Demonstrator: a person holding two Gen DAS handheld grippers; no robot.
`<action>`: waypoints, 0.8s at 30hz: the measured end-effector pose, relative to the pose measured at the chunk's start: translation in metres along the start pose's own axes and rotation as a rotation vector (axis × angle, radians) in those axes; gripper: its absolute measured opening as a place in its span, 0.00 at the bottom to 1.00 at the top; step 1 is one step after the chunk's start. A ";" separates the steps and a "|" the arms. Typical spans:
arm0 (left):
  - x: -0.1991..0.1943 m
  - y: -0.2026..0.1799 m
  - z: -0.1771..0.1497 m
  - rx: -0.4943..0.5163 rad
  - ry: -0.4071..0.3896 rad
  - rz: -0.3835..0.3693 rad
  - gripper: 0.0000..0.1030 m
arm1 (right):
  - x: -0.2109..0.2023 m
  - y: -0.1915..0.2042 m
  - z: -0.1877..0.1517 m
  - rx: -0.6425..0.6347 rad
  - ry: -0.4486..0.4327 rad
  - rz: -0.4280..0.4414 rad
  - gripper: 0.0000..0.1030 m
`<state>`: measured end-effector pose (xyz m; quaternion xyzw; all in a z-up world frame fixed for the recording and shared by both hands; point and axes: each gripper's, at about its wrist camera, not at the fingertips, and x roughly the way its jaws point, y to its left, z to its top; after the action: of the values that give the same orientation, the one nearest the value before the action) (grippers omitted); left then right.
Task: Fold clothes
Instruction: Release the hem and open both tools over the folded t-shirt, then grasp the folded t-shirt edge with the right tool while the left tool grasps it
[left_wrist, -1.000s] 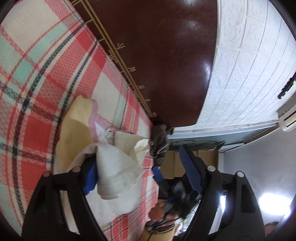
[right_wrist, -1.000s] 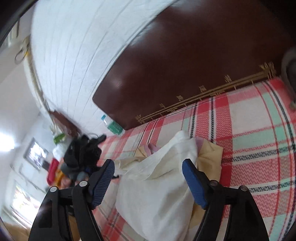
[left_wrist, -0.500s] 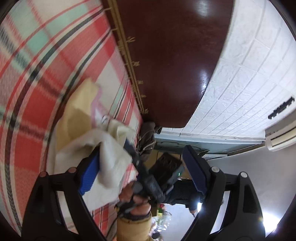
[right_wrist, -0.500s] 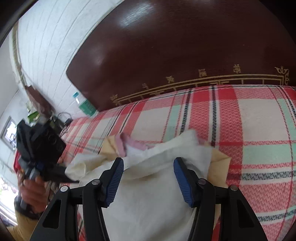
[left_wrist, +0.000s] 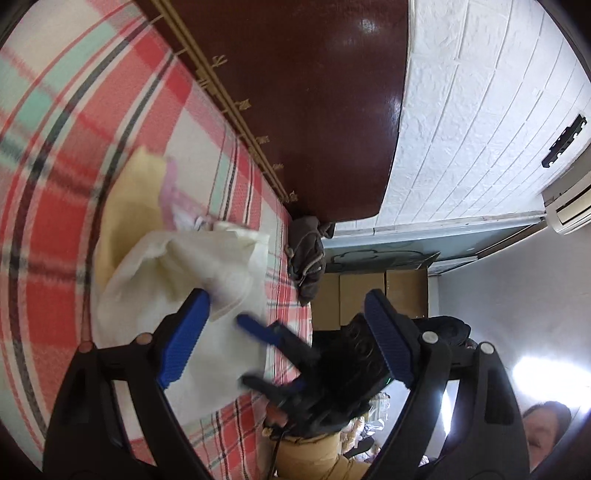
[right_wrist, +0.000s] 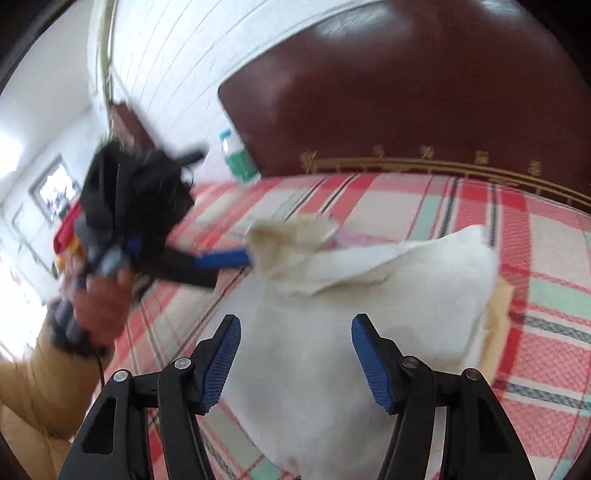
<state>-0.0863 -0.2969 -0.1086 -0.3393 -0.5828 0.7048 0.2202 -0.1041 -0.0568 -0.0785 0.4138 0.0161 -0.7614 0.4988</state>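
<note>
A cream-white garment (left_wrist: 192, 280) lies on the red plaid bed cover, over a yellow cloth (left_wrist: 125, 206) with a pink edge. It also shows in the right wrist view (right_wrist: 354, 302). My left gripper (left_wrist: 288, 306) is open, its jaws wide apart, with cloth beside its left finger (left_wrist: 184, 339). The right gripper appears in the left wrist view (left_wrist: 266, 354), open over the garment's near edge. My right gripper (right_wrist: 295, 350) is open above the garment. The left gripper seen from it (right_wrist: 221, 258) is blurred, its blue finger at the lifted cloth fold.
A dark wooden headboard (left_wrist: 295, 92) with gold trim borders the bed. A grey-brown garment (left_wrist: 308, 251) lies at the bed corner. Cardboard boxes (left_wrist: 369, 291) stand beyond. A green bottle (right_wrist: 236, 155) stands by the headboard. The plaid cover (right_wrist: 535, 288) extends to the right.
The left gripper has moved out over the garment, with a cloth fold lifted near its finger. The right gripper has drawn back slightly and its jaws are wider apart.
</note>
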 end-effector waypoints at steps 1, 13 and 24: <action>0.001 0.000 0.006 -0.008 -0.020 -0.003 0.83 | 0.006 -0.003 0.001 0.018 0.010 0.002 0.62; -0.024 -0.014 -0.038 0.242 -0.062 0.309 0.84 | -0.042 -0.059 0.001 0.289 -0.169 -0.010 0.80; 0.018 0.014 -0.070 0.209 0.135 0.314 0.84 | -0.053 -0.093 -0.041 0.456 -0.066 0.017 0.82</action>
<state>-0.0459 -0.2398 -0.1329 -0.4478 -0.4302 0.7629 0.1800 -0.1419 0.0475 -0.1068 0.4908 -0.1765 -0.7542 0.3990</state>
